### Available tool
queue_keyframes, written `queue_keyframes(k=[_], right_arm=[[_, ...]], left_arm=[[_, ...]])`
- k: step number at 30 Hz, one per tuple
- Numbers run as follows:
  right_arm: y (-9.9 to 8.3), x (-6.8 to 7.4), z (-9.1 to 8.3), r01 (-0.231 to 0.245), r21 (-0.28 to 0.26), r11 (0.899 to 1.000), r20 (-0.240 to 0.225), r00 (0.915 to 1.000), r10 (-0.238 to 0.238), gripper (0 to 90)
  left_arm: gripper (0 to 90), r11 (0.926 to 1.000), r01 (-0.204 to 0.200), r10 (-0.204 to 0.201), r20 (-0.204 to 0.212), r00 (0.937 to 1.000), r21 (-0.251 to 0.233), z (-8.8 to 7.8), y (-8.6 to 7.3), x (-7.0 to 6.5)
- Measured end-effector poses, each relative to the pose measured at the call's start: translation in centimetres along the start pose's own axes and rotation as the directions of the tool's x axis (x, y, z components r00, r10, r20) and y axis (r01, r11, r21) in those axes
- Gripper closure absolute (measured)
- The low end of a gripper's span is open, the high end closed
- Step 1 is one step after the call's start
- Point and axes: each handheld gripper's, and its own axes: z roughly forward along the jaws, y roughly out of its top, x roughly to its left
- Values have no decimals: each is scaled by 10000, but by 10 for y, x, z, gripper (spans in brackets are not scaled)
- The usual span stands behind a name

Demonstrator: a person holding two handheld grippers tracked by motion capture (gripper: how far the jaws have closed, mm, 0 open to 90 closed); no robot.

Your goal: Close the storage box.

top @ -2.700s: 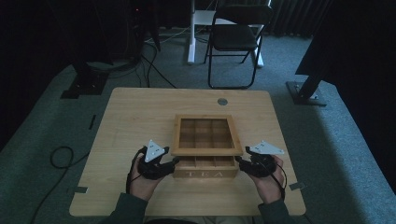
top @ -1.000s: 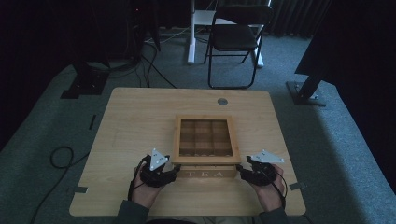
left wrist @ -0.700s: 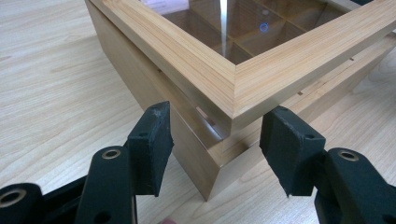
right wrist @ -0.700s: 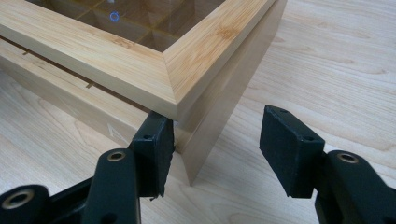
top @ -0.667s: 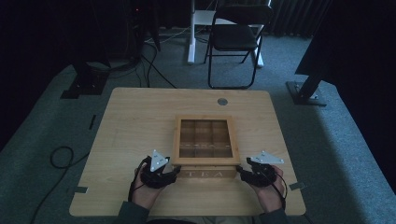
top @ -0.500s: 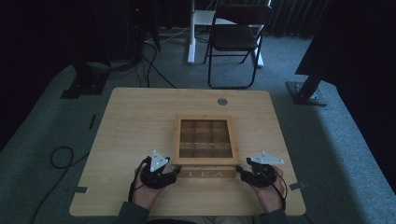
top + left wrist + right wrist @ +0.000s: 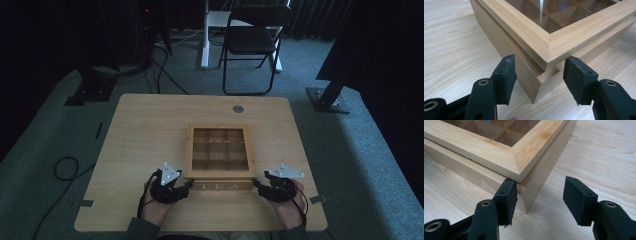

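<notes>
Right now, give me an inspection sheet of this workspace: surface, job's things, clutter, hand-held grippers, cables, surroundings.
Surface: light wooden table, a round grey cap near its far edge.
Job's things: wooden tea box with a glass-paned lid, closed, over square compartments; "TEA" on its near face.
Clutter: nothing seen on the tabletop.
Grippers: left hand-held gripper open, jaws either side of the box's near left corner; right hand-held gripper open at the near right corner.
Cables: black cable looped on the floor to the left.
Surroundings: grey carpet, folding chair beyond the table, dark stand bases on both sides.
</notes>
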Motion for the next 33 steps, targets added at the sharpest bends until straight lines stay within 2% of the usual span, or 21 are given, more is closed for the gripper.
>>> queue_keyframes(k=[30,33], right_arm=[[-8,0,-1,-8,285,9996,25,10000,7,432],[-10,-1,-2,-29,287,9996,-35,10000,30,429]], left_arm=[[437,9996,148,-149,36,9999,226,3,-10,0],[434,9996,283,-283,69,9996,62,0,-11,1]])
